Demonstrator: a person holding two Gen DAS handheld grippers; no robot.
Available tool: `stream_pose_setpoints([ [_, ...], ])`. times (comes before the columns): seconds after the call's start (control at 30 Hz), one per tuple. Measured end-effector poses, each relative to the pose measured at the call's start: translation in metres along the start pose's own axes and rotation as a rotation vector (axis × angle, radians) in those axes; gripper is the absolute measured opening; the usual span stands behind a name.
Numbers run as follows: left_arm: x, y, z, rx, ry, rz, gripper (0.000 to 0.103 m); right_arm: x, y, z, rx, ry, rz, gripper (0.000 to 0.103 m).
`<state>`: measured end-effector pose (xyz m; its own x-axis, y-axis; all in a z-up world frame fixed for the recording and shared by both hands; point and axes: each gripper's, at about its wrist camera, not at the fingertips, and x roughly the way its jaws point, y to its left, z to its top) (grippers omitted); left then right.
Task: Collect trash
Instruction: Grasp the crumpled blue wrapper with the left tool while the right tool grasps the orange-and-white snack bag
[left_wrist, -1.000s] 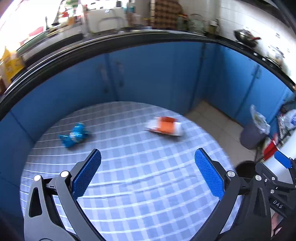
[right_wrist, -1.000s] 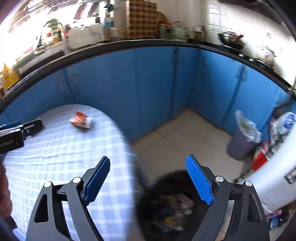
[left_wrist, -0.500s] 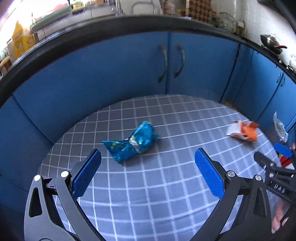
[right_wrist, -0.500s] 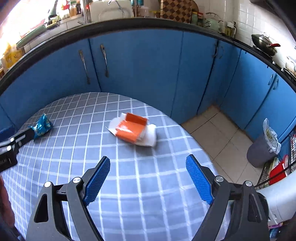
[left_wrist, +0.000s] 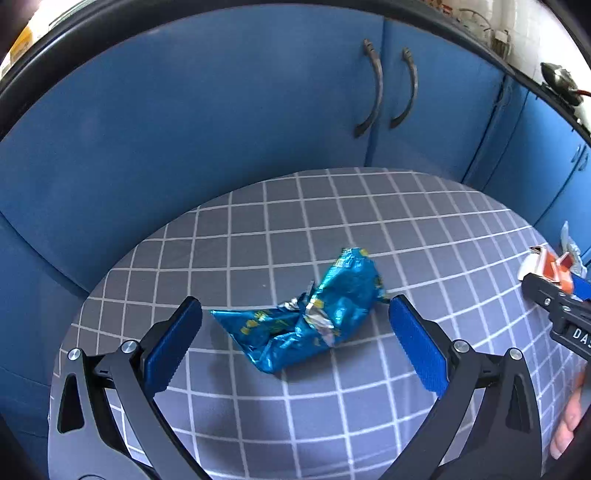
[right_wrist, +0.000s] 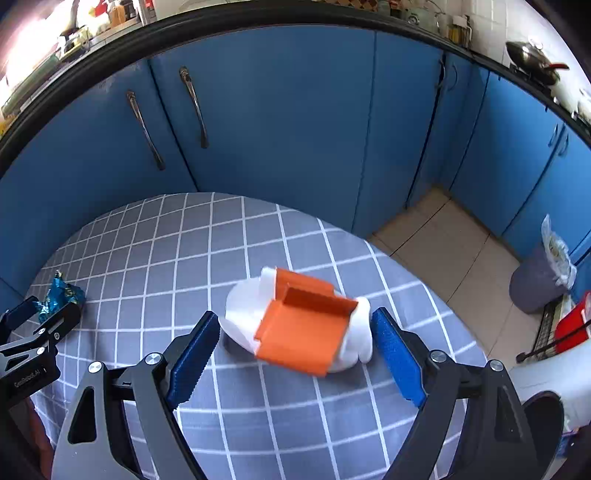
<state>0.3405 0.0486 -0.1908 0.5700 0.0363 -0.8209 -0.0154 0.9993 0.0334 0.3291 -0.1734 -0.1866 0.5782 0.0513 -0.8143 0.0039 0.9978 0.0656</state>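
A crumpled blue foil wrapper (left_wrist: 314, 317) lies on the grey checked tablecloth (left_wrist: 332, 406). My left gripper (left_wrist: 295, 317) is open, its blue pads on either side of the wrapper, not touching. An orange and white carton (right_wrist: 299, 325) lies on the same cloth. My right gripper (right_wrist: 295, 332) is open with its pads either side of the carton. The wrapper also shows at the left of the right wrist view (right_wrist: 61, 295), the carton at the right of the left wrist view (left_wrist: 550, 269).
Blue kitchen cabinets (right_wrist: 277, 110) stand behind the round table. A grey bin with a plastic bag (right_wrist: 543, 277) stands on the tiled floor at the right. A dark bin (right_wrist: 543, 417) sits low by the table's right edge.
Both grippers have moved forward and down over the table. The wrapper now lies between the left pads and the carton between the right pads. Both stay open.
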Motion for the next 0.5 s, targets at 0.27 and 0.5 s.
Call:
stream_pose_setpoints([
  [0.27, 0.004, 0.005, -0.004, -0.004, 0.003, -0.017, 0.072, -0.006, 0.008, -0.006, -0.048, -0.028, 0.002, 0.056],
  [0.5, -0.015, -0.006, -0.011, 0.012, -0.012, -0.022, 0.043, -0.016, 0.009, -0.018, -0.082, -0.022, 0.038, 0.018],
])
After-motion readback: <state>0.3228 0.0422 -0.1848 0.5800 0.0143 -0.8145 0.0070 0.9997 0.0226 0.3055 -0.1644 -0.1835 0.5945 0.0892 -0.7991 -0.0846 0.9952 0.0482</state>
